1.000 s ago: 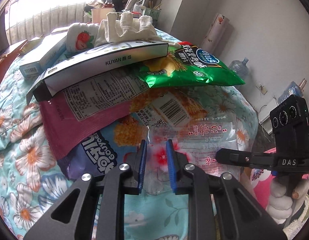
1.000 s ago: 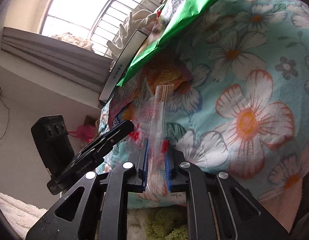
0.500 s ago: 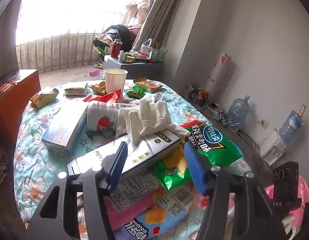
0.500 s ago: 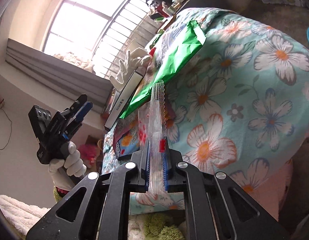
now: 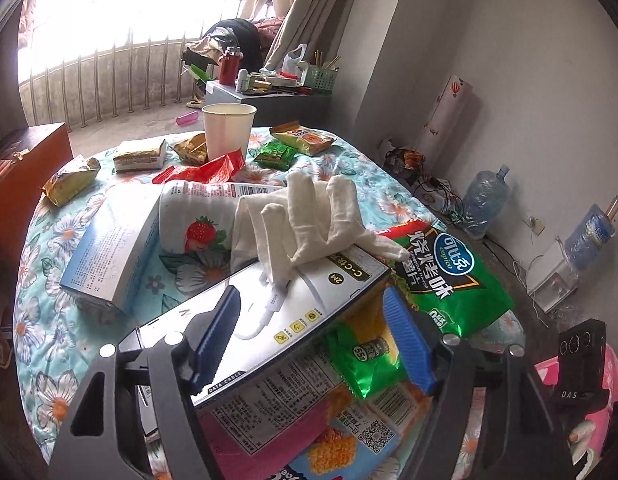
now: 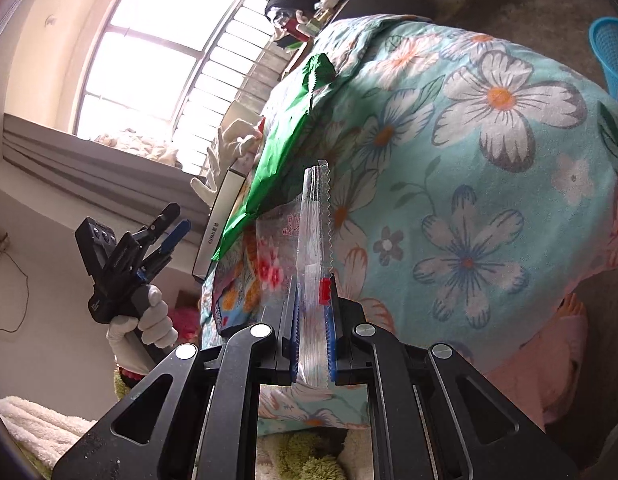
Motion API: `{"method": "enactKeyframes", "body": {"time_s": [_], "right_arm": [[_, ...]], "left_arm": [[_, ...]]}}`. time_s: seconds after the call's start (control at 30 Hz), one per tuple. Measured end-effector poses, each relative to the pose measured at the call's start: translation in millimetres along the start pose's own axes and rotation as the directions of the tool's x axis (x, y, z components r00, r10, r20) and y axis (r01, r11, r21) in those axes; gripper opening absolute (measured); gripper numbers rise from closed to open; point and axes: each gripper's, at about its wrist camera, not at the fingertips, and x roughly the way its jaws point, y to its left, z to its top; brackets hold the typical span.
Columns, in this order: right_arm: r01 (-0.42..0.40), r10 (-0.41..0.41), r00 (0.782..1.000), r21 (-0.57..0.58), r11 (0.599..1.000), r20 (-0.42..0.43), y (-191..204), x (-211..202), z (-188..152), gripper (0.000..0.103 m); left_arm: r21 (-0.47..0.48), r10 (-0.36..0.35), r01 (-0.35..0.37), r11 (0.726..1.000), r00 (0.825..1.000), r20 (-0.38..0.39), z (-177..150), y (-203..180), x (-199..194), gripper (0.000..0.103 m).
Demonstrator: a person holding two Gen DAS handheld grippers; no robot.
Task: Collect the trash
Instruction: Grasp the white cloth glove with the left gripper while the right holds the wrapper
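My right gripper (image 6: 313, 320) is shut on a clear plastic wrapper (image 6: 314, 240) and holds it edge-on beside the flowered table. My left gripper (image 5: 309, 336) is open and empty, raised over the near pile: a white cable box (image 5: 277, 312), a green chip bag (image 5: 441, 276), a pink packet (image 5: 265, 432). A white glove (image 5: 309, 220) lies on the box. The left gripper also shows in the right wrist view (image 6: 165, 236), held up at the left of the table.
Further back on the flowered tablecloth (image 5: 49, 264) are a blue-white box (image 5: 113, 248), a strawberry packet (image 5: 197, 228), a paper cup (image 5: 228, 128), red, gold and green wrappers. A blue basket (image 6: 613, 52) stands on the floor. Water bottles (image 5: 485, 200) stand by the wall.
My left gripper opened, rose and pulled back from the clear wrapper. My right gripper lifted the wrapper off the table's edge and drew it away.
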Motion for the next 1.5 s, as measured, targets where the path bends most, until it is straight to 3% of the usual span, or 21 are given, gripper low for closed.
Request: {"method": "enactKeyframes", "body": {"time_s": [0.1, 0.2, 0.3, 0.4, 0.63, 0.77, 0.93, 1.03, 1.1, 1.17, 1.23, 1.33, 1.4, 1.43, 1.5], "right_arm": [[-0.001, 0.001, 1.0, 0.001, 1.0, -0.007, -3.6, 7.7, 6.3, 0.009], [-0.004, 0.004, 1.0, 0.002, 1.0, -0.012, -2.3, 10.1, 4.7, 0.009], [-0.005, 0.006, 1.0, 0.003, 1.0, -0.01, 5.5, 20.2, 4.7, 0.009], [-0.007, 0.008, 1.0, 0.004, 1.0, -0.005, 10.9, 22.5, 6.0, 0.009], [-0.028, 0.028, 1.0, 0.013, 1.0, 0.006, 11.5, 20.1, 3.9, 0.01], [-0.043, 0.043, 0.999, 0.034, 0.998, -0.01, 6.3, 19.0, 1.5, 0.01], [-0.059, 0.059, 0.998, 0.039, 0.998, -0.008, 9.2, 16.9, 3.3, 0.01], [-0.053, 0.053, 0.999, 0.031, 0.998, -0.011, 12.5, 17.9, 3.5, 0.01], [-0.049, 0.049, 0.999, 0.028, 0.998, -0.014, 12.9, 18.8, 3.7, 0.01], [-0.043, 0.043, 0.999, 0.023, 0.999, -0.015, 14.1, 19.5, 4.3, 0.01], [-0.038, 0.038, 0.999, 0.019, 0.999, -0.014, 16.9, 19.9, 5.8, 0.01], [-0.029, 0.029, 1.0, 0.014, 0.999, -0.011, 20.1, 19.0, 7.2, 0.01], [-0.022, 0.022, 1.0, 0.012, 1.0, -0.006, 23.2, 17.8, 7.3, 0.01], [-0.019, 0.02, 1.0, 0.011, 1.0, -0.003, 26.0, 17.7, 5.7, 0.01], [-0.014, 0.014, 1.0, 0.009, 1.0, 0.003, 29.3, 15.9, 4.0, 0.01]], "left_arm": [[-0.01, 0.033, -0.033, 0.999, 0.999, -0.026, -0.9, 16.0, 0.0, 0.076], [-0.081, 0.036, -0.038, 0.996, 0.999, -0.033, 7.7, 39.4, -1.4, 0.076], [-0.143, -0.036, 0.027, 0.989, 0.998, -0.06, 16.7, 57.4, 4.1, 0.077], [-0.221, -0.148, 0.121, 0.968, 0.983, -0.11, 22.8, 72.5, 23.3, 0.078], [-0.353, -0.239, 0.162, 0.922, 0.953, -0.188, 27.5, 99.3, 57.4, 0.078], [-0.419, -0.301, 0.206, 0.884, 0.937, -0.175, 17.9, 105.4, 48.9, 0.078], [-0.392, -0.4, 0.302, 0.869, 0.896, -0.194, -6.9, 83.0, 21.8, 0.078], [-0.362, -0.468, 0.371, 0.855, 0.852, -0.233, -28.0, 62.0, 6.8, 0.079], [-0.366, -0.525, 0.424, 0.829, 0.814, -0.247, -40.8, 50.0, -1.7, 0.08], [-0.366, -0.55, 0.448, 0.816, 0.796, -0.251, -48.4, 39.0, -8.8, 0.08], [-0.326, -0.538, 0.454, 0.829, 0.807, -0.244, -50.1, 28.2, -17.4, 0.081], [-0.247, -0.438, 0.385, 0.889, 0.874, -0.213, -43.3, 18.5, -25.8, 0.081], [-0.23, -0.385, 0.341, 0.911, 0.905, -0.183, -34.2, 19.4, -25.3, 0.081], [-0.245, -0.376, 0.33, 0.912, 0.91, -0.175, -27.2, 24.9, -17.8, 0.081], [-0.313, -0.405, 0.344, 0.885, 0.901, -0.154, -17.8, 35.9, -5.8, 0.081]]}}
